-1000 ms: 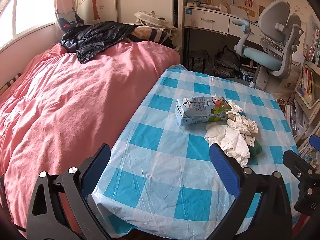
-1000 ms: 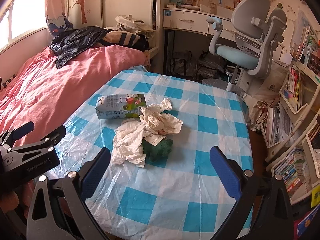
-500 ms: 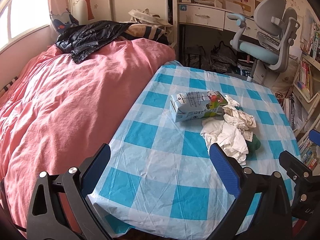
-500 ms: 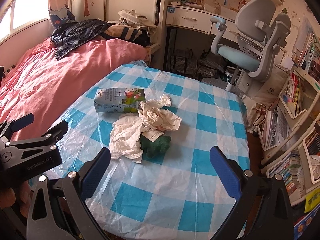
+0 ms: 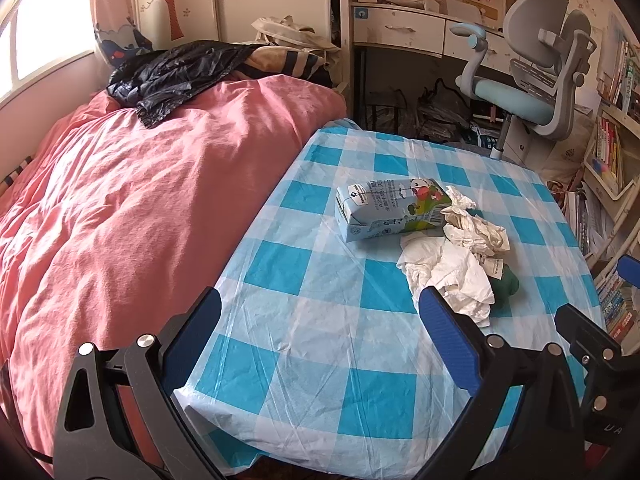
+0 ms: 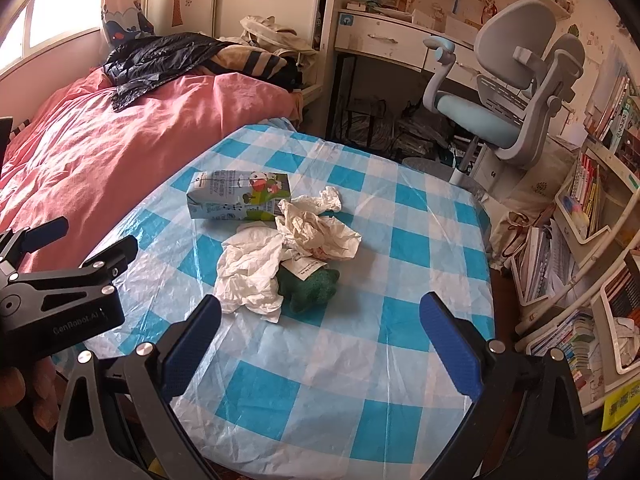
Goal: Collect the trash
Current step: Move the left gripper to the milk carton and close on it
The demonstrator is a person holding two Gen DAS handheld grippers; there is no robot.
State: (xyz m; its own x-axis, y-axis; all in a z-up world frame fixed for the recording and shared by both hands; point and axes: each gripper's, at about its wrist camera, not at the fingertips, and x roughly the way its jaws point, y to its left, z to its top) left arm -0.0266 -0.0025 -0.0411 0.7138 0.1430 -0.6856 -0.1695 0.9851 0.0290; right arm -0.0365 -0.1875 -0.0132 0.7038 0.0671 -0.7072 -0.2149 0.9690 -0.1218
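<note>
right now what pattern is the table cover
Blue and white checks on the table cover, clearest in the right wrist view.

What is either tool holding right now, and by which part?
Nothing. The left tool and right tool are both open and empty, short of the milk carton, crumpled paper and green toy on the table.

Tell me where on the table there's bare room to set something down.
The near half of the table, between the tissues and the front edge, is bare. So is the right side, and the far strip beyond the carton. It is crowded in the middle-left: carton, tissues, crumpled paper and a green toy lie bunched together, touching.
</note>
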